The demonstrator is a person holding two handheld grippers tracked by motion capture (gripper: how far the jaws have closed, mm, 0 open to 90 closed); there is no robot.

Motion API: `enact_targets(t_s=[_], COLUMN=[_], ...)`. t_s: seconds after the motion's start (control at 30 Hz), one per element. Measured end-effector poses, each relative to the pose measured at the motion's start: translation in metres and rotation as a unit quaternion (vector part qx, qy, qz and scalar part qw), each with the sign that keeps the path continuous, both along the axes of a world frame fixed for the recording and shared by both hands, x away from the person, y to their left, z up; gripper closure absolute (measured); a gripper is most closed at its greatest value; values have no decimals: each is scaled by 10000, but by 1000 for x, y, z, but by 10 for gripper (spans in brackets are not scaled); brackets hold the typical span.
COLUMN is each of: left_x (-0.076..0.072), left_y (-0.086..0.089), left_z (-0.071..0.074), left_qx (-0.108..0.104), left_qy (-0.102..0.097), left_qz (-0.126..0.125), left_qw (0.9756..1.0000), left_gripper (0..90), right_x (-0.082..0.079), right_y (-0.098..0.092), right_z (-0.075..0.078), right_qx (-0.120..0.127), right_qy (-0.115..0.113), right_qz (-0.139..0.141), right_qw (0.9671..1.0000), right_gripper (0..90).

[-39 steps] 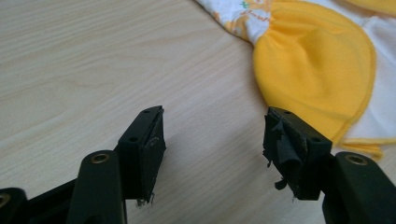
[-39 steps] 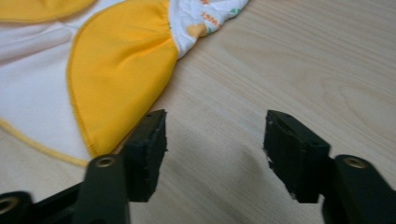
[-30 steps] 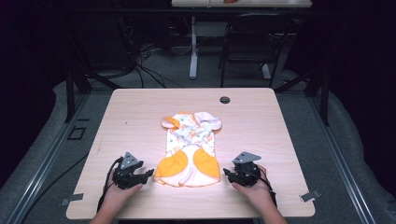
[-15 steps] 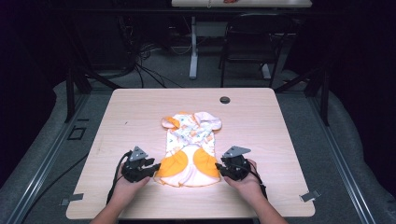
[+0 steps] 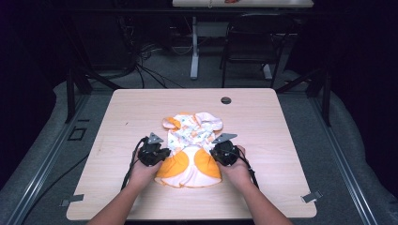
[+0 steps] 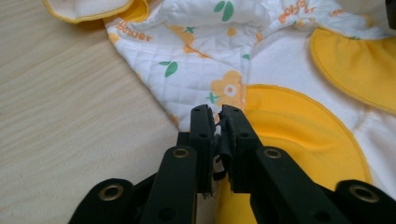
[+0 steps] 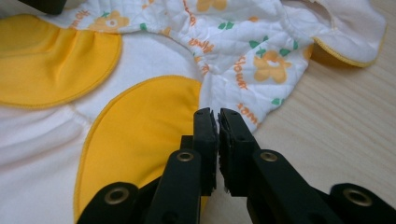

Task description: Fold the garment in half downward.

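Note:
A small baby garment (image 5: 191, 140) of white quilted cloth with a flower print and orange patches lies flat on the wooden table (image 5: 281, 131). My left gripper (image 5: 163, 154) sits at its left edge, my right gripper (image 5: 214, 153) at its right edge, about halfway up the garment. Both pairs of jaws have just been closing. In the left gripper view the left gripper (image 6: 215, 113) pinches the garment's (image 6: 196, 74) edge, with white cloth between the pads. In the right gripper view the right gripper (image 7: 218, 115) is closed at the hem of the garment (image 7: 140, 121), a thin fold between its pads.
A round black cable hole (image 5: 225, 100) sits near the table's far edge. Bare wood surrounds the garment on all sides. Beyond the table stand dark frames, cables and a chair (image 5: 244, 51) on the grey floor.
Both hands have moved inward and forward from the near corners to the garment's sides. Both pairs of jaws have gone from wide open to closed on its edges.

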State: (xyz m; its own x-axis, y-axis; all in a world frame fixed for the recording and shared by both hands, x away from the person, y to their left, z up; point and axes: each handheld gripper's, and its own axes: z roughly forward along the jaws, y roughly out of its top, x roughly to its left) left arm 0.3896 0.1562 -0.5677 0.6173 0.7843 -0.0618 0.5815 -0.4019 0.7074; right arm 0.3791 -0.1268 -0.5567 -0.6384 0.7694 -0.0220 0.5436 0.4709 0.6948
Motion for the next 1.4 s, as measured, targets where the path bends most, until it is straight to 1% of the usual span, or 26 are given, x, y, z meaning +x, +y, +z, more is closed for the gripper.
enact_targets(t_s=[0.1,0.13,0.17,0.2,0.23,0.27,0.3,0.4,0.43,0.5,0.67,0.7,0.77,0.83,0.87,0.9,1.0,1.03,1.07,1.1,1.13,1.2,1.23,1.27,1.3,1.4], left_x=[5,6,8,8,8,9,9,9,8,7,4,1,0,-5,-5,-8,-12,-18,-18,-22,-22,-29,-33,-33,-36,-43], left_y=[-4,-4,-5,-5,-5,-5,-5,-5,-5,-5,-5,-5,-5,-5,-5,-5,-5,-4,-4,-4,-4,-2,-1,-1,0,3], left_z=[-3,-4,-6,-6,-8,-8,-8,-8,-8,-8,-8,-7,-7,-7,-7,-6,-7,-7,-7,-7,-7,-7,-8,-8,-8,-8], left_qx=[117,139,150,150,147,143,138,147,183,193,233,232,231,218,218,241,225,198,198,169,169,140,118,118,98,76], left_qy=[-28,-8,22,22,28,42,41,37,32,48,30,63,72,88,88,118,122,118,118,138,138,162,162,162,184,178], left_qz=[-22,-20,5,5,16,-18,-24,-43,-84,-110,-191,-257,-278,-361,-361,-436,-501,-543,-543,-606,-606,-670,-704,-704,-722,-782], left_qw=[9999,9999,9999,9999,9999,9999,9999,9999,9998,9997,9995,9994,9993,9991,9991,9987,9984,9983,9983,9979,9979,9975,9973,9973,9972,9968], left_gripper=[880,880,886,890,893,893,896,897,897,898,898,898,898,899,898,898,899,899,899,899,899,900,899,899,899,899], right_x=[9,9,13,13,15,15,16,15,14,14,11,9,8,4,4,-1,-6,-11,-11,-16,-16,-21,-26,-26,-31,-35], right_y=[3,3,5,5,6,6,7,7,7,6,3,2,2,0,0,0,-1,-1,-1,-2,-2,-3,-4,-4,-4,-3], right_z=[-4,-4,-6,-6,-8,-8,-11,-13,-14,-14,-15,-15,-16,-14,-14,-15,-15,-15,-15,-15,-15,-15,-15,-15,-16,-15], right_qx=[-53,-53,-97,-97,-132,-132,-132,-147,-98,-92,-53,-35,-4,-132,-132,-139,-146,-136,-136,-123,-123,-97,-138,-138,-89,-98], right_qy=[42,42,118,118,169,169,246,243,235,279,267,287,280,284,284,267,246,250,250,242,242,246,252,252,263,284], right_qz=[-48,-48,-44,-44,-33,-33,-7,17,-3,23,29,63,65,203,203,250,282,321,321,367,367,395,475,475,516,579], right_qw=[10000,10000,9999,9999,9998,9998,9996,9996,9997,9996,9996,9996,9996,9993,9993,9992,9992,9991,9991,9990,9990,9989,9985,9985,9983,9979], right_gripper=[894,894,896,896,896,896,898,899,899,899,899,899,899,899,899,898,899,898,898,898,898,898,898,898,898,898])
